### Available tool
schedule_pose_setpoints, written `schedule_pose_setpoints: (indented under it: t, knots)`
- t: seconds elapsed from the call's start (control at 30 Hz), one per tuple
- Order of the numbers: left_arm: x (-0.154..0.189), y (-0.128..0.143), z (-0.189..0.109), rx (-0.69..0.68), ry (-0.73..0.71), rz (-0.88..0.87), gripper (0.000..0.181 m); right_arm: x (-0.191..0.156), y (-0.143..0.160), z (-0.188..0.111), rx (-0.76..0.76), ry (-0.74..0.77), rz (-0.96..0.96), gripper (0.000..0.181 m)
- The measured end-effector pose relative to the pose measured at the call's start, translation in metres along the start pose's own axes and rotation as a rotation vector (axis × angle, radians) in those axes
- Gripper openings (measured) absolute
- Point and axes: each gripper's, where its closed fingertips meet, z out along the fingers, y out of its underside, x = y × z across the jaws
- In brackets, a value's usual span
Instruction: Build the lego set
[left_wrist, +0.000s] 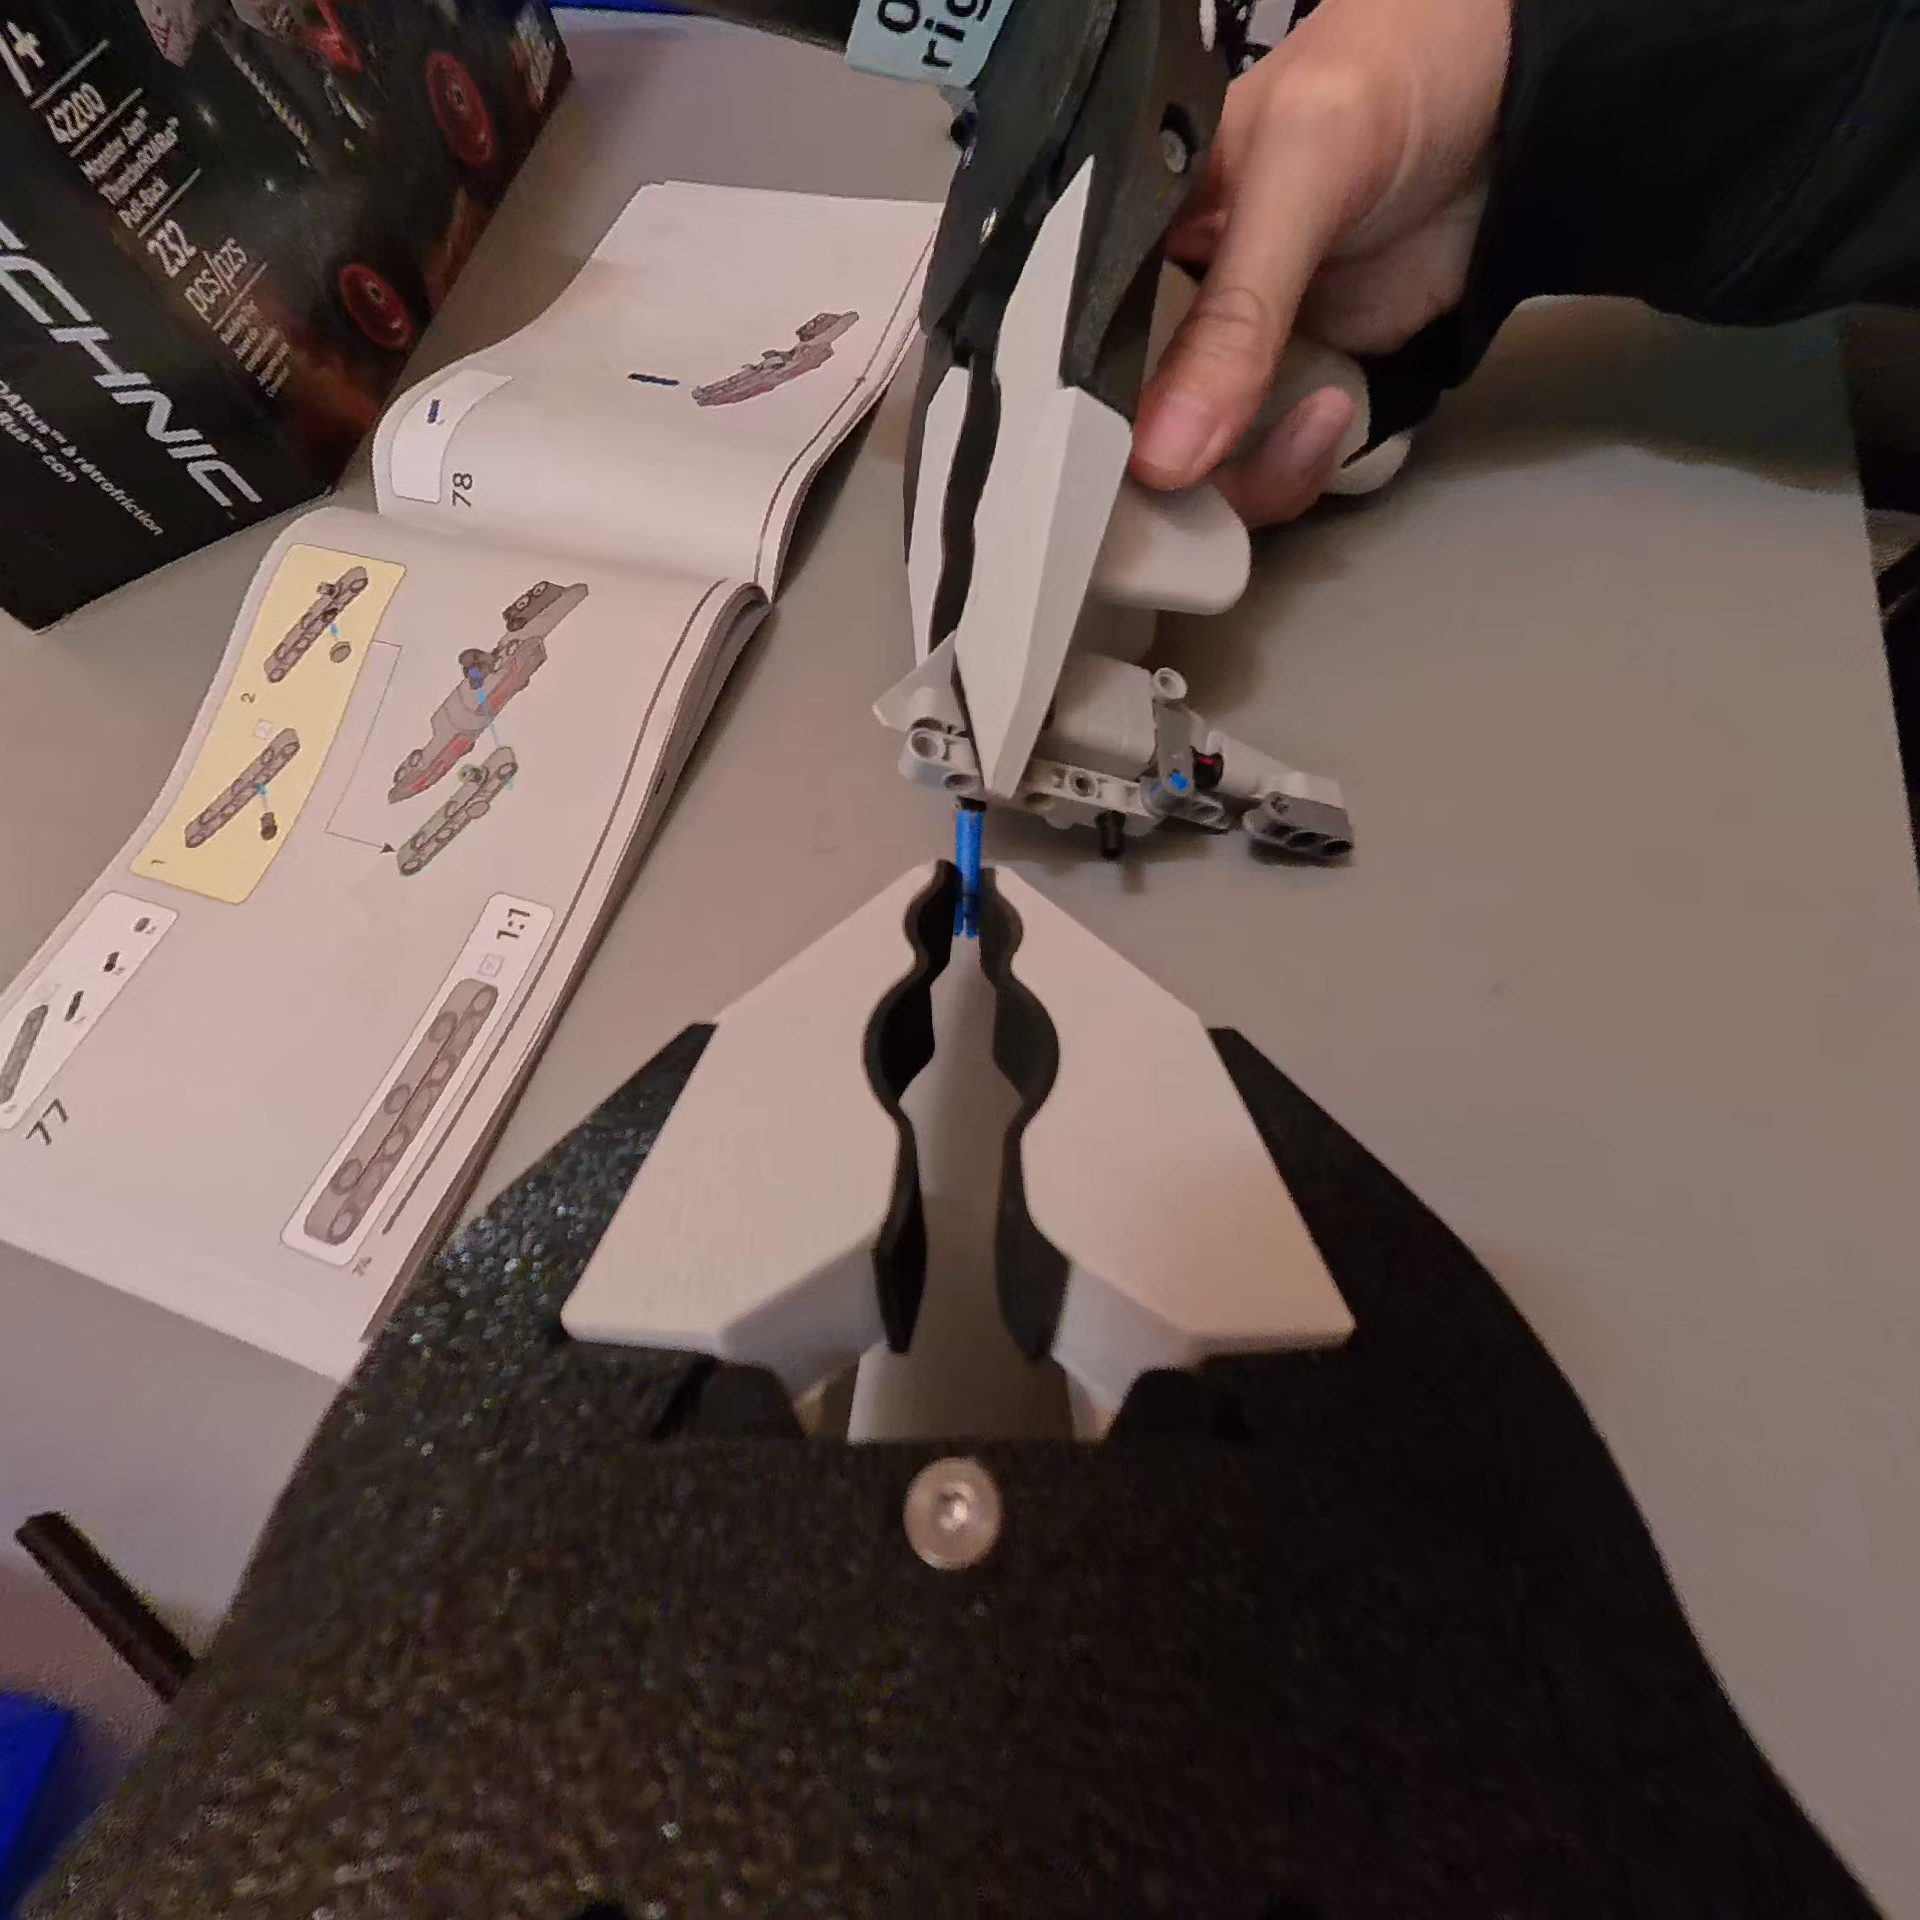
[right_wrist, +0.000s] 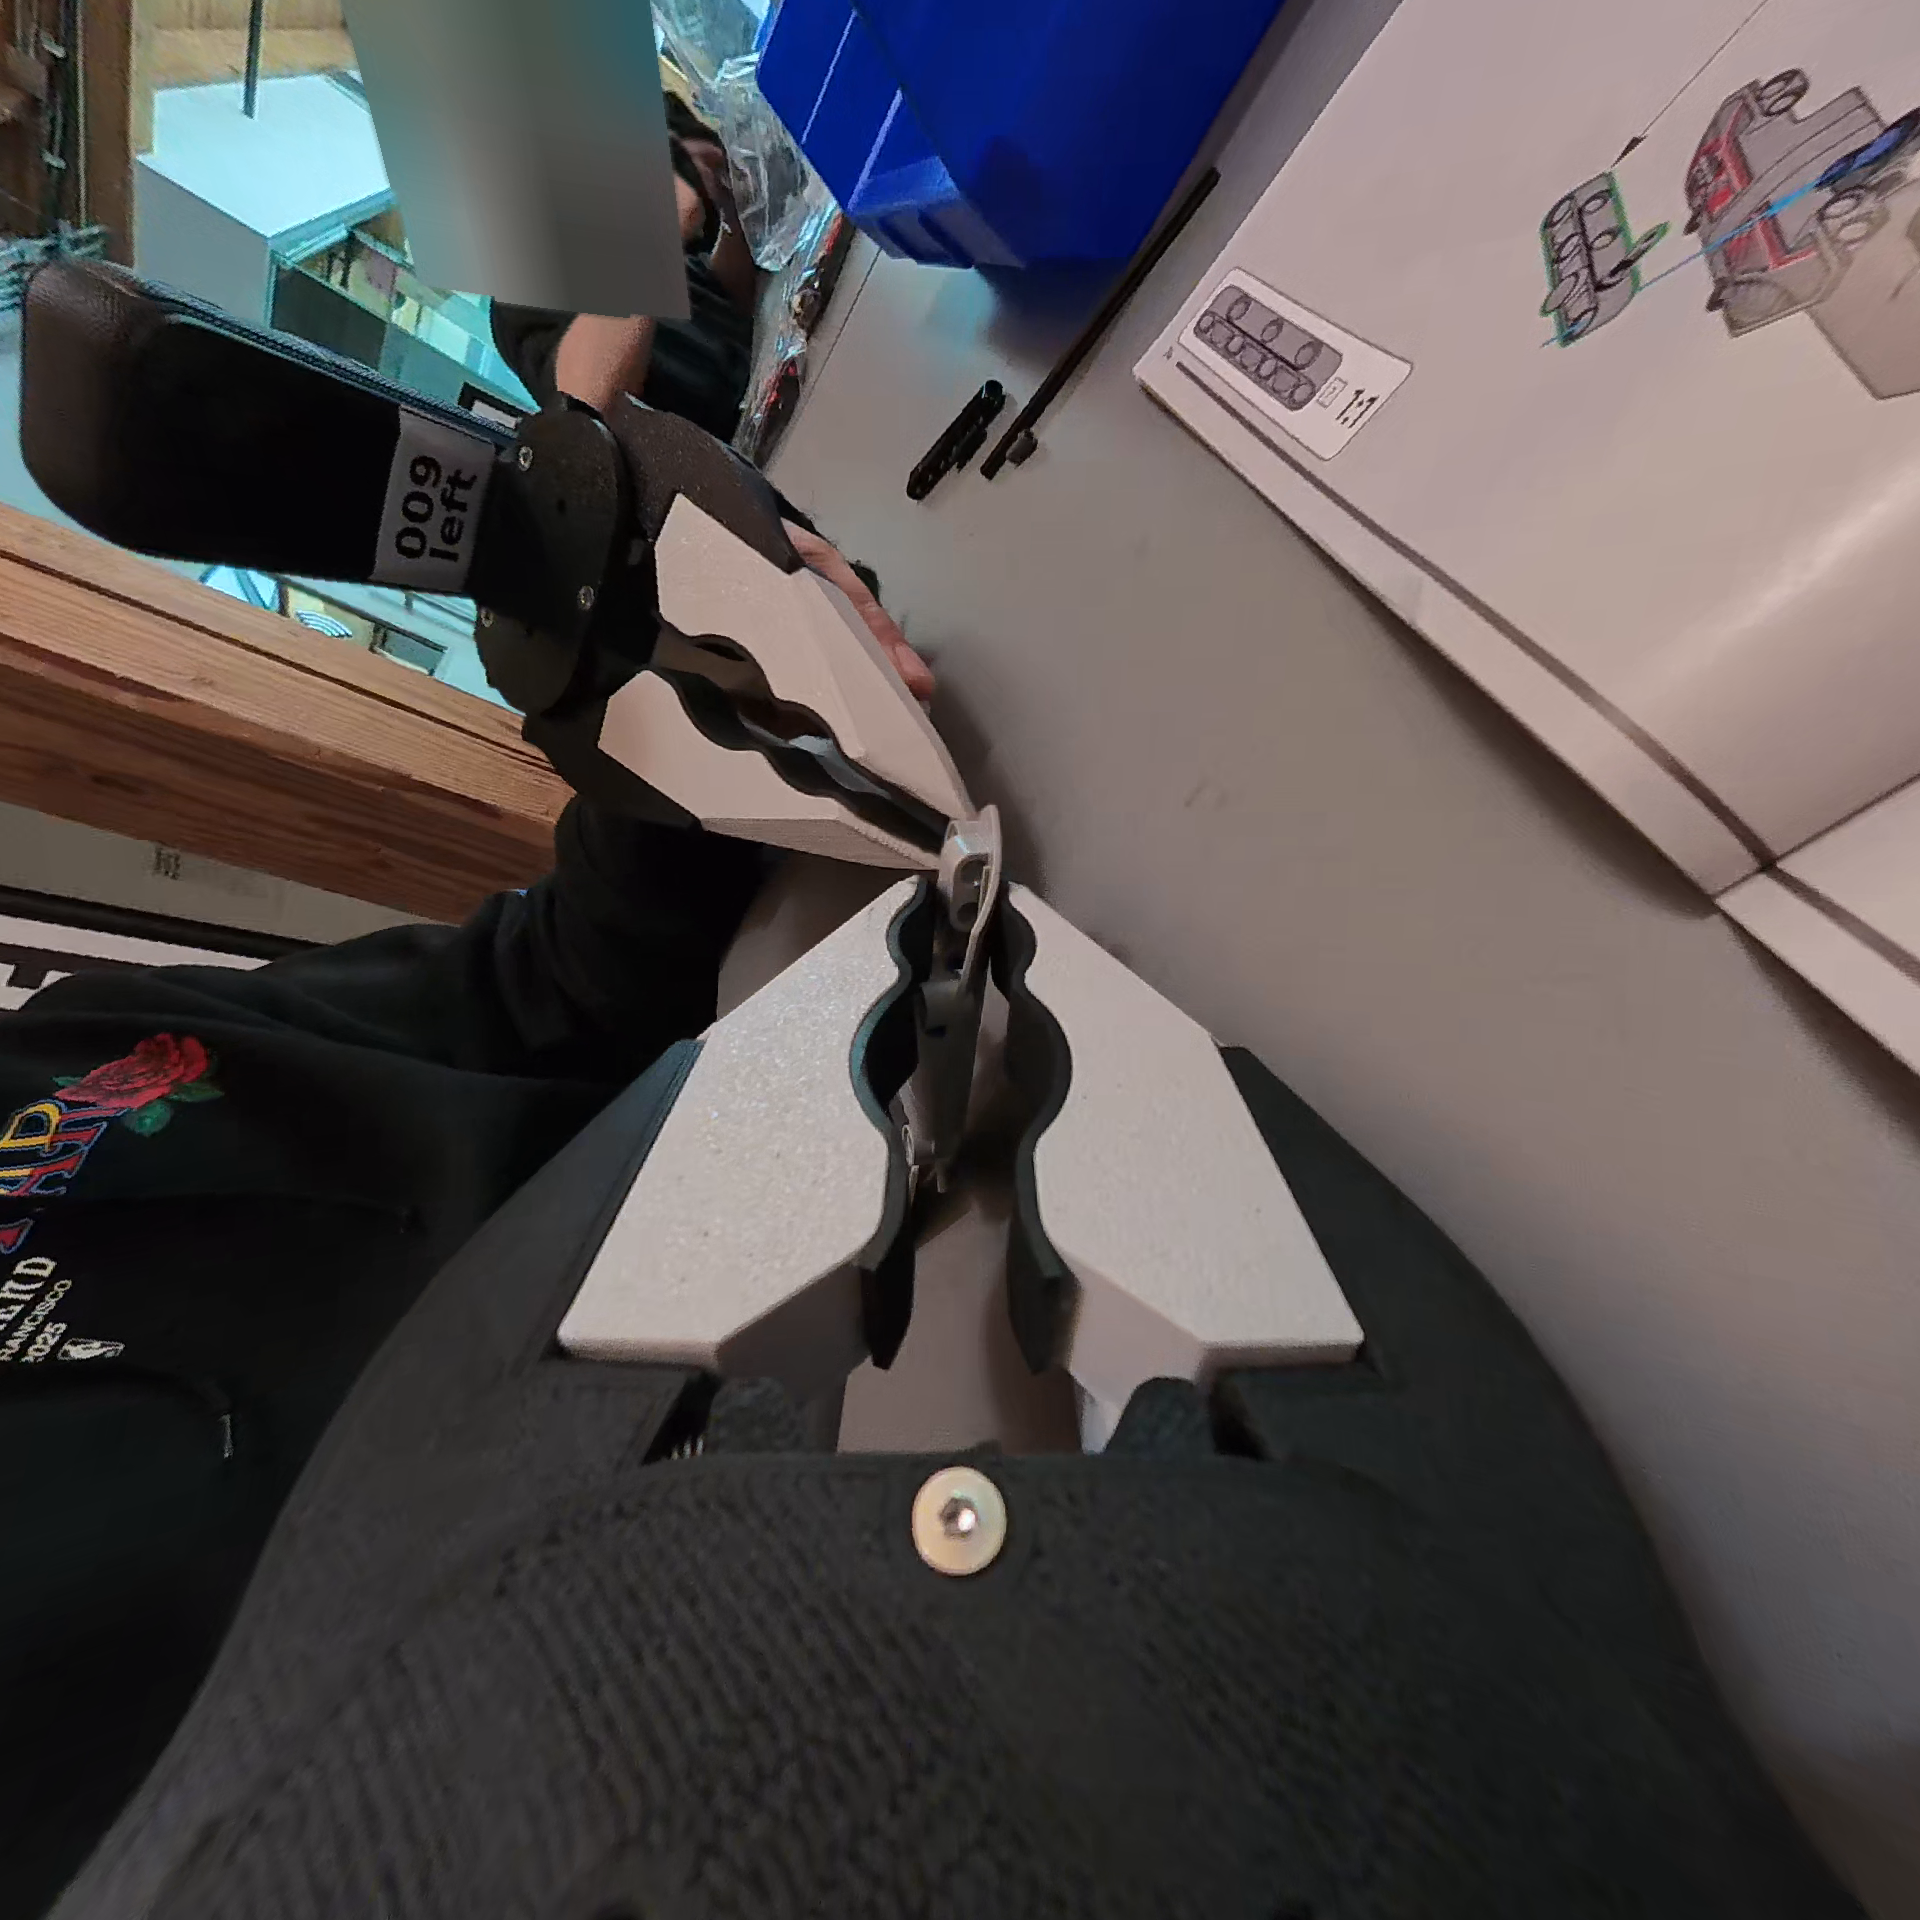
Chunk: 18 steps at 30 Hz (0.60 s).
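Workshop: blue parts bin (right_wrist: 997, 125), wooden beam (right_wrist: 260, 748).

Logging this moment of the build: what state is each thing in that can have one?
Left gripper: shut on the blue pin.
Blue pin: held by its end, tip at the model's underside.
Right gripper: shut on the grey model.
Grey model: part-built, steadied on the table.
Instruction booklet: lying open.
Set box: standing behind the booklet.

We see print on the black set box (left_wrist: 156, 260), booklet pages (left_wrist: 343, 831), both gripper tags (right_wrist: 431, 509) and a black shirt (right_wrist: 94, 1195).
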Motion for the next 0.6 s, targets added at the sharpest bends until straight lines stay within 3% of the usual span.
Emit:
schedule_pose_setpoints:
  t: [0.47,0.6]
  knots:
    - [0.0026,0.0004,0.0002,-0.011,0.004,0.001,0.001,-0.0004,0.0053,0.006,-0.037,0.042,-0.048,0.009]
    - [0.0014,0.0014,0.0002,-0.055,-0.051,0.078,0.001,0.0006,0.005,0.0074,-0.027,0.054,-0.024,0.009]
